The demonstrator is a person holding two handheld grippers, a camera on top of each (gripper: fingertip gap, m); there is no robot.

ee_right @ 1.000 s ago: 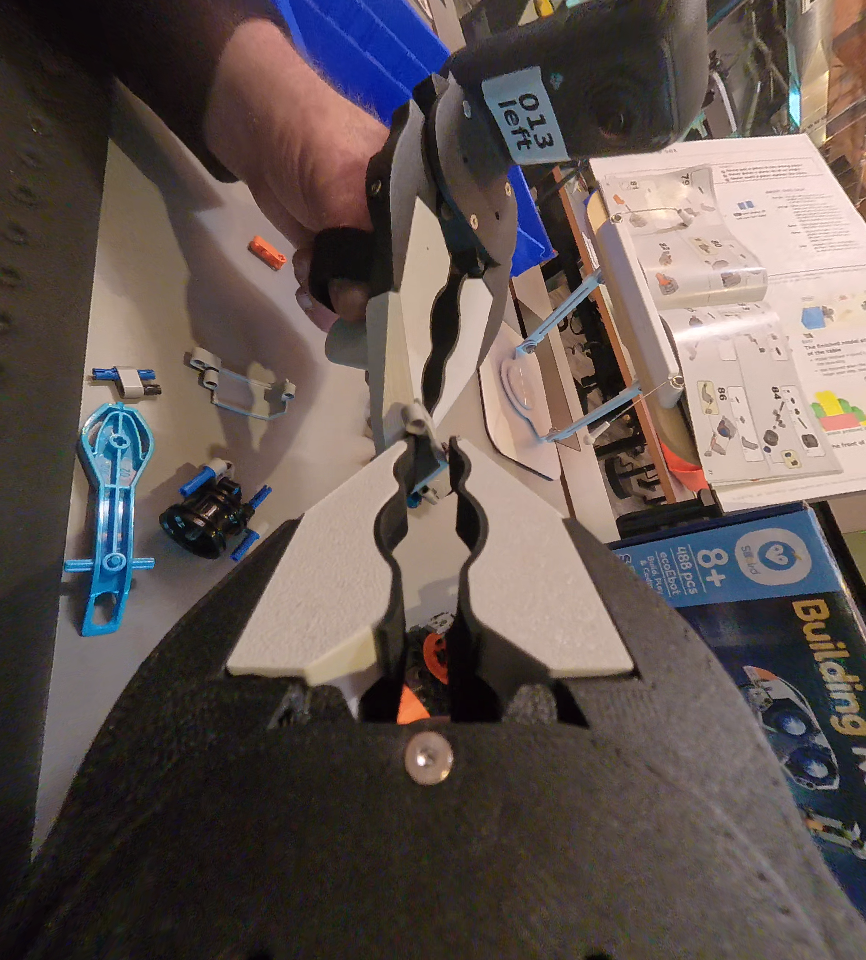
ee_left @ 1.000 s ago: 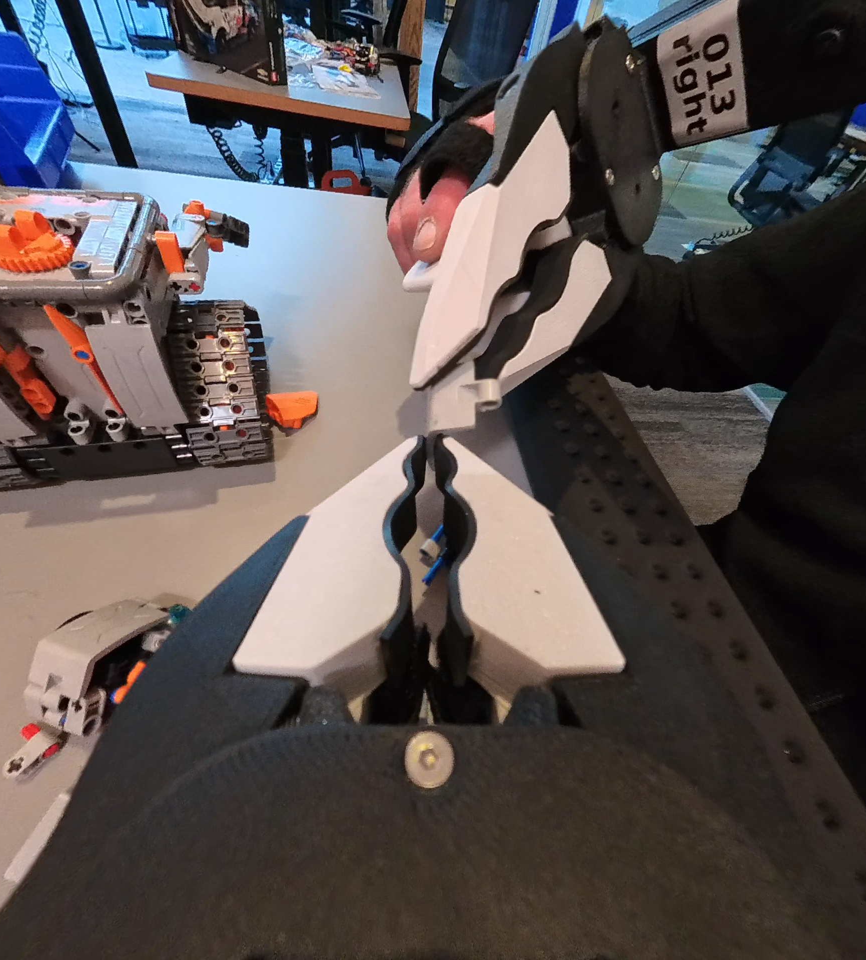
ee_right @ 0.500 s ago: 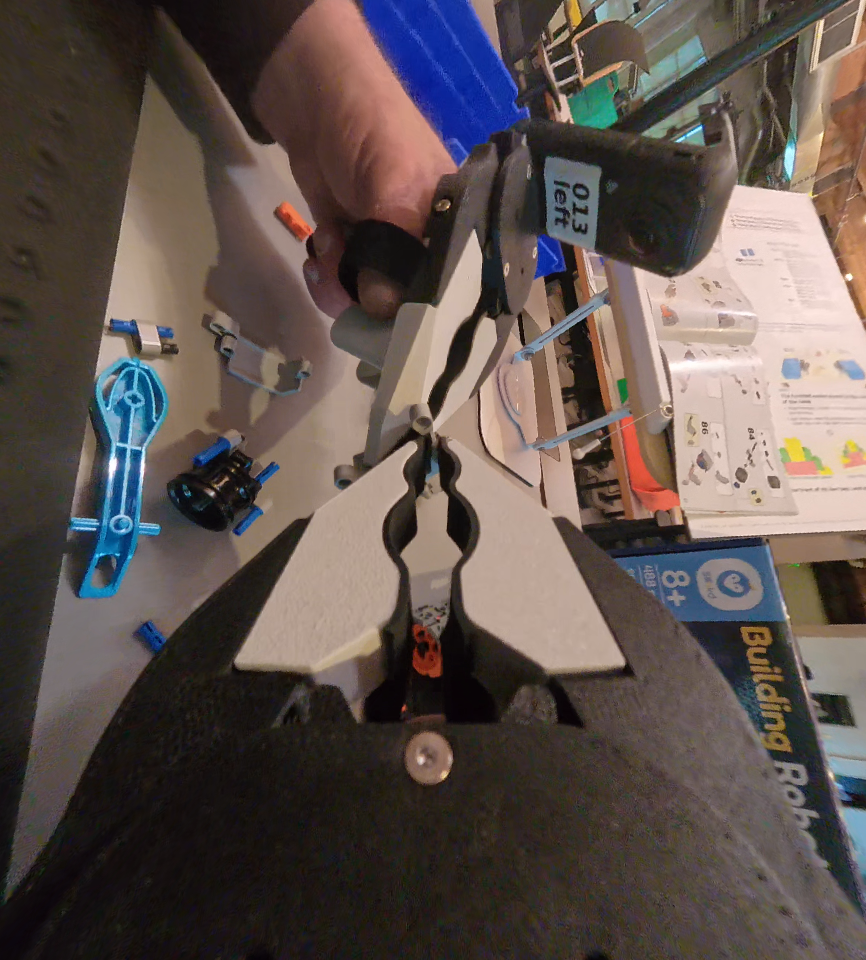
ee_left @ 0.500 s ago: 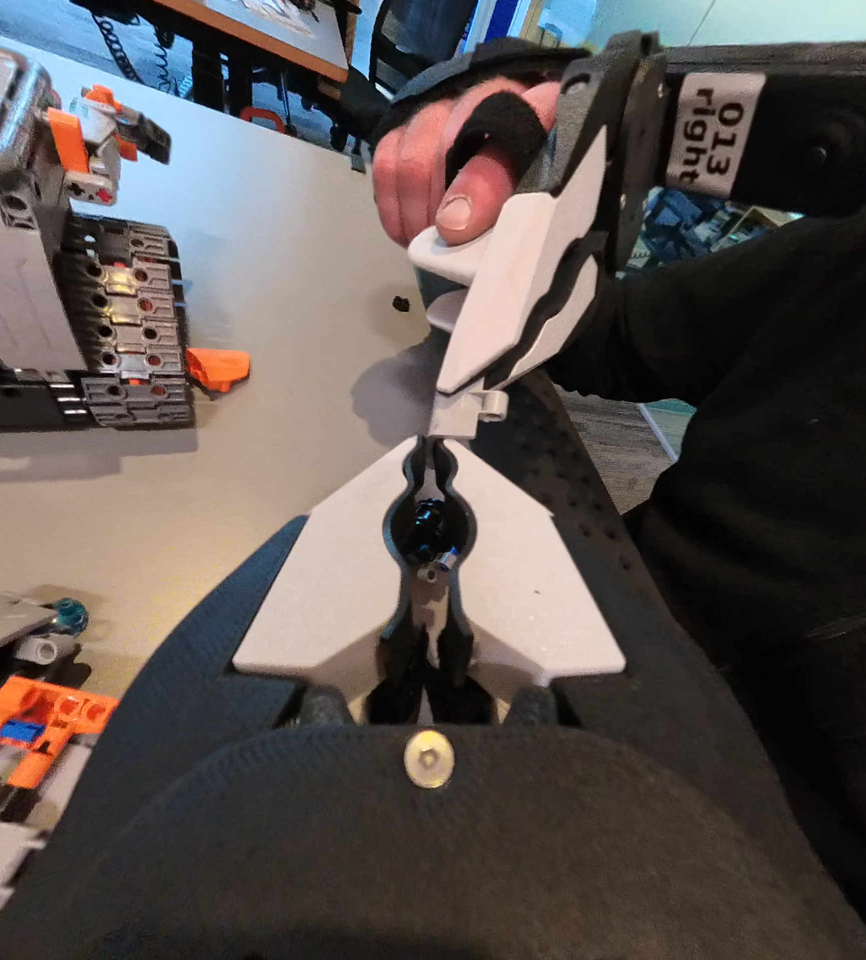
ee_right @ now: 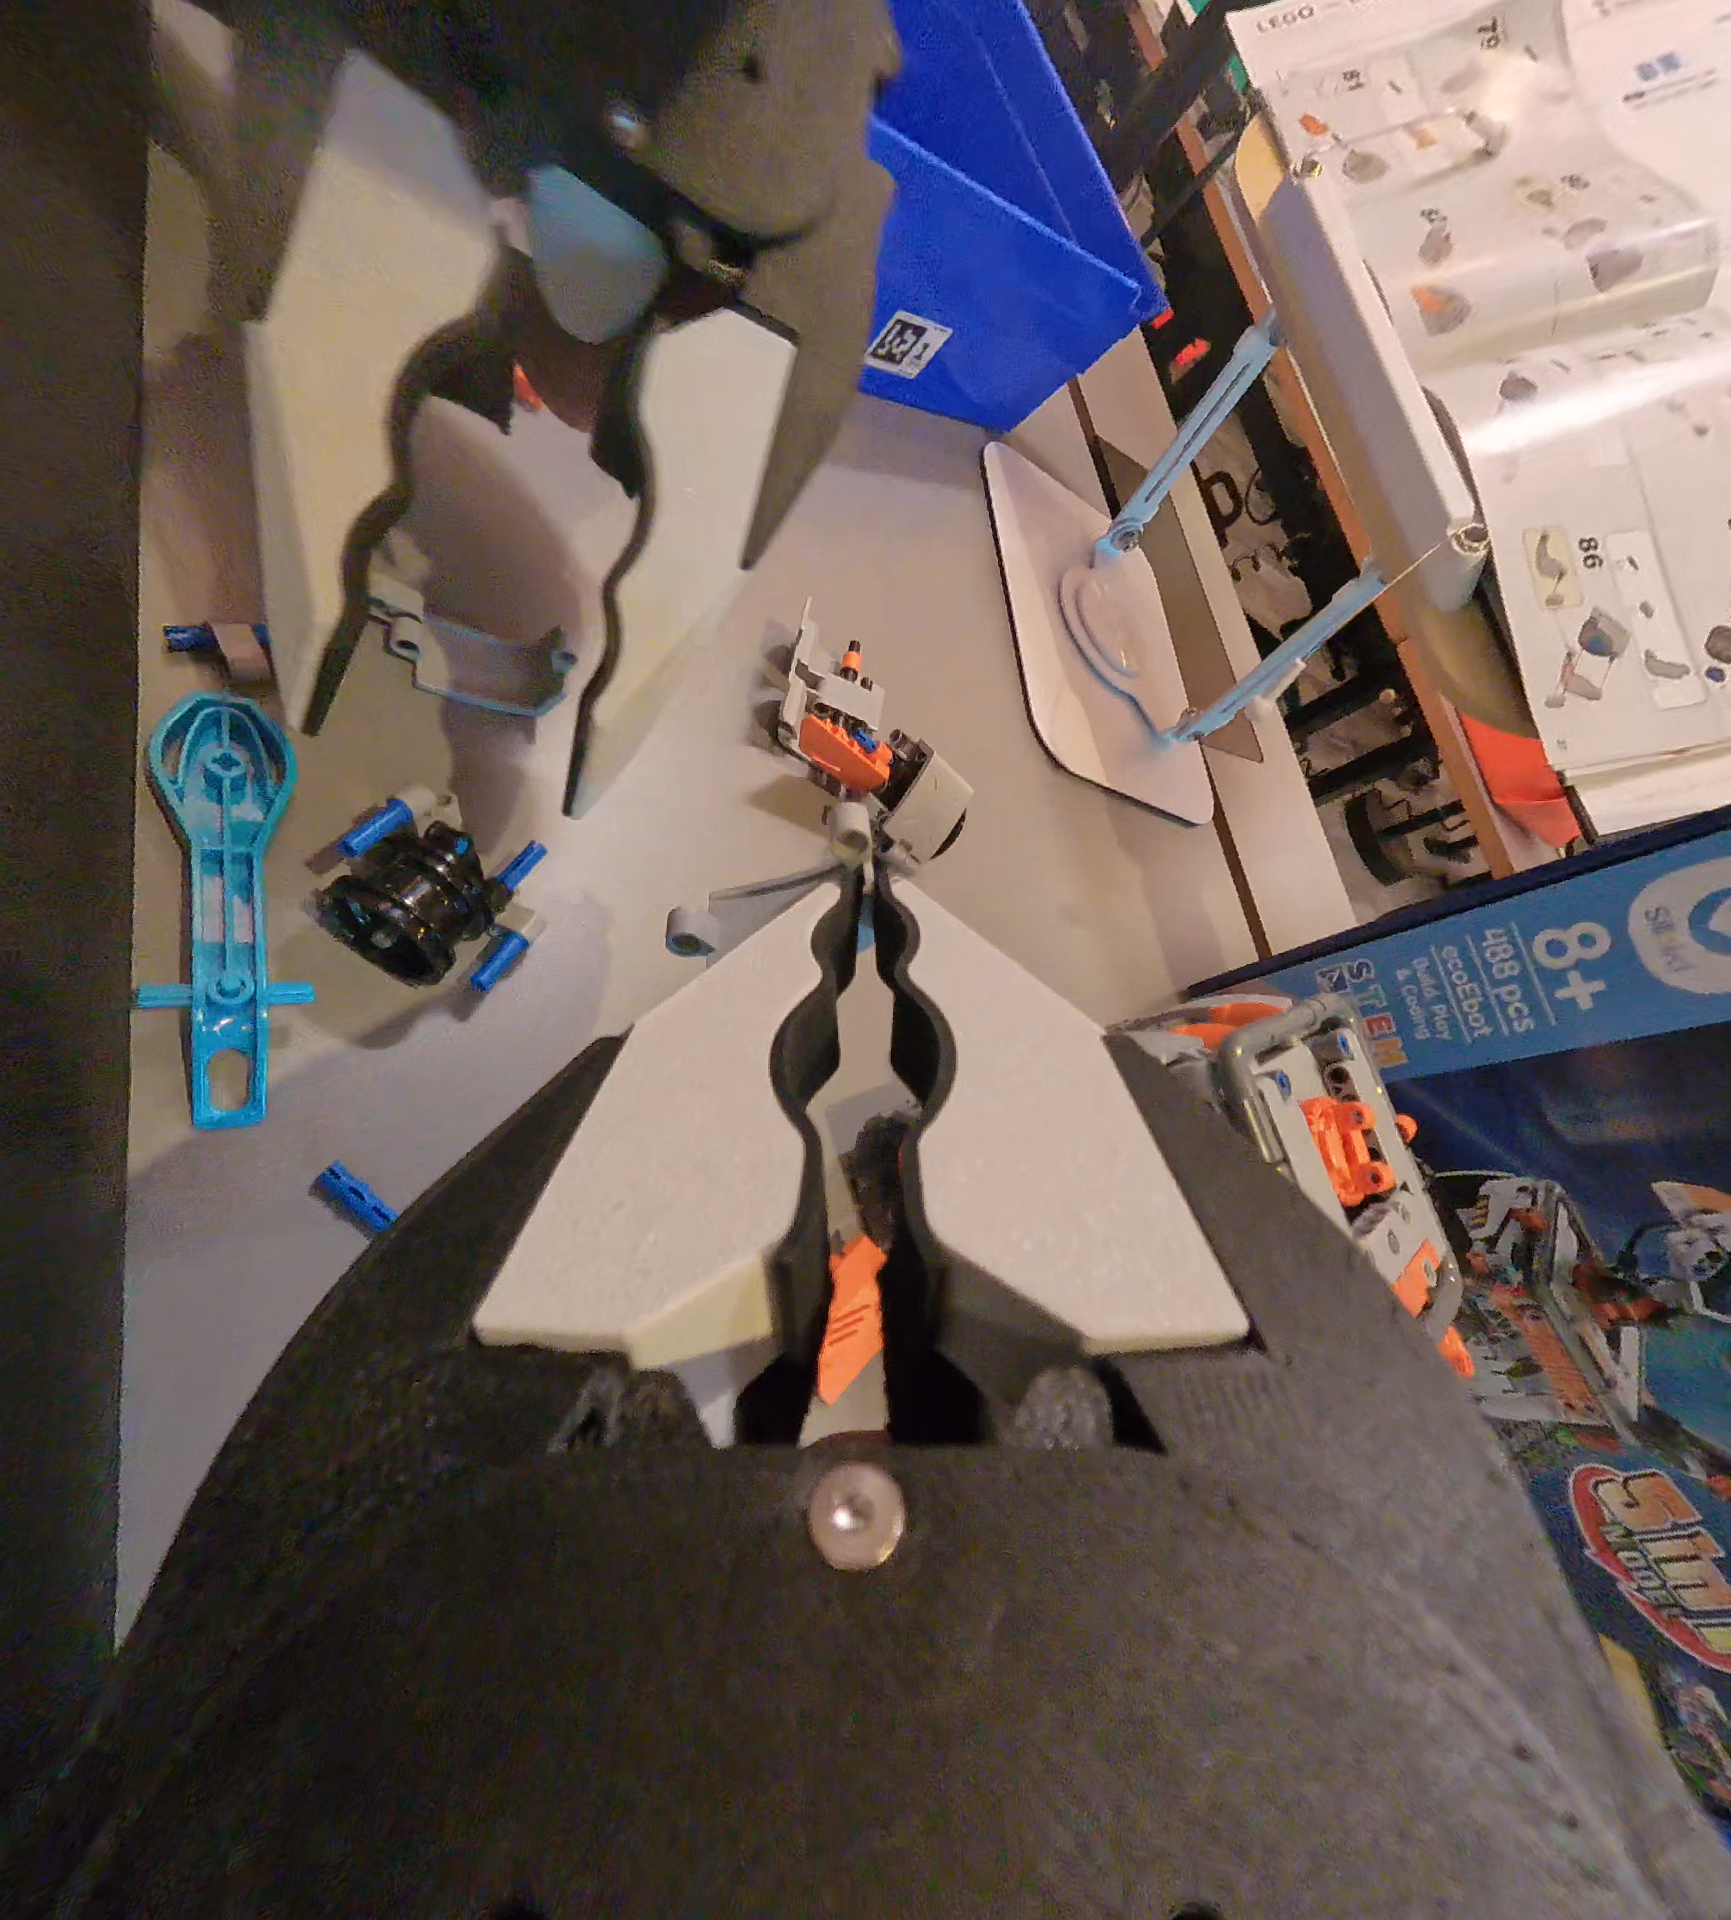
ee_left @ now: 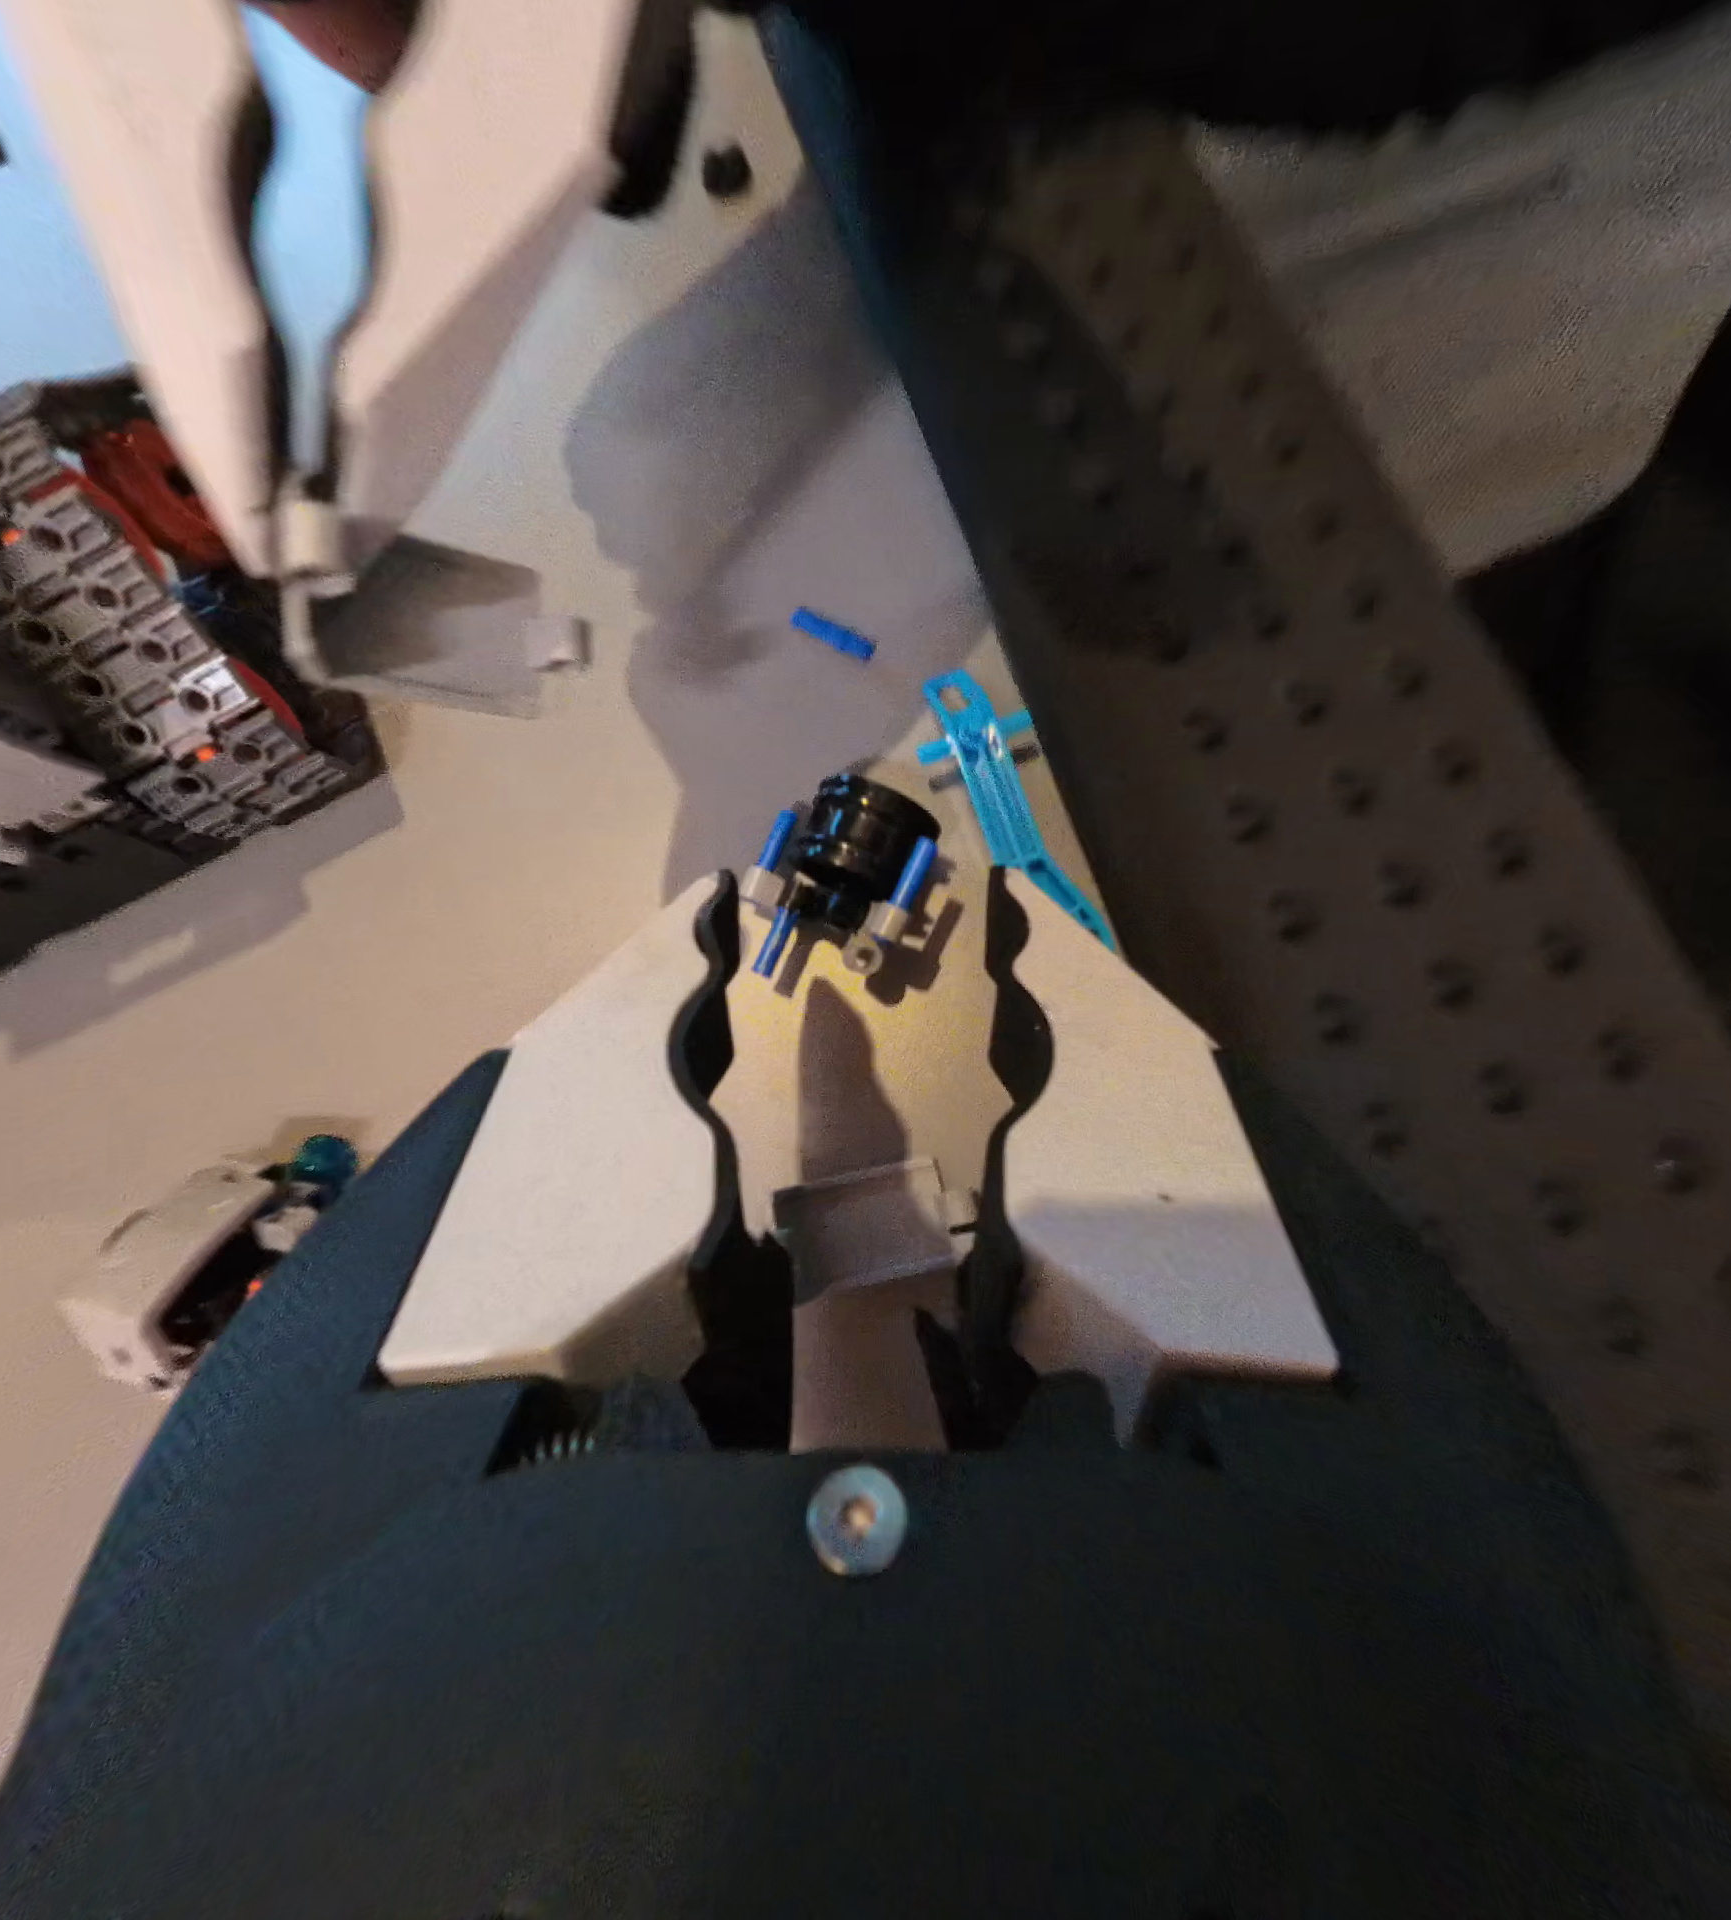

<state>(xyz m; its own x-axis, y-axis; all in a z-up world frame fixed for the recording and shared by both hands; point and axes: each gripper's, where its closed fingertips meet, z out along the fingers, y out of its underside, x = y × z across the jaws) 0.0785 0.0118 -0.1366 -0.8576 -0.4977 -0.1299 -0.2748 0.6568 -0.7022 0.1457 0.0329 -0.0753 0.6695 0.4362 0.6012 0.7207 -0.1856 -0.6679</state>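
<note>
Your left gripper point(ee_left: 853, 894): released, spread above the black wheel point(ee_left: 856, 847) near the table's point(ee_left: 487, 935) edge.
Your right gripper point(ee_right: 866, 899): clenched, grasping a grey panel point(ee_right: 736, 909).

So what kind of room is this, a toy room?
Probably a workshop or lab table for building brick kits: loose plastic pieces like a black wheel lie on the table, an open instruction booklet stands on a holder, and a kit box sits nearby.

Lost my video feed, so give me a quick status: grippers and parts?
Left gripper open, just short of black wheel. Right gripper shut on grey panel. Blue pin and cyan frame lie loose beside the wheel.
</note>
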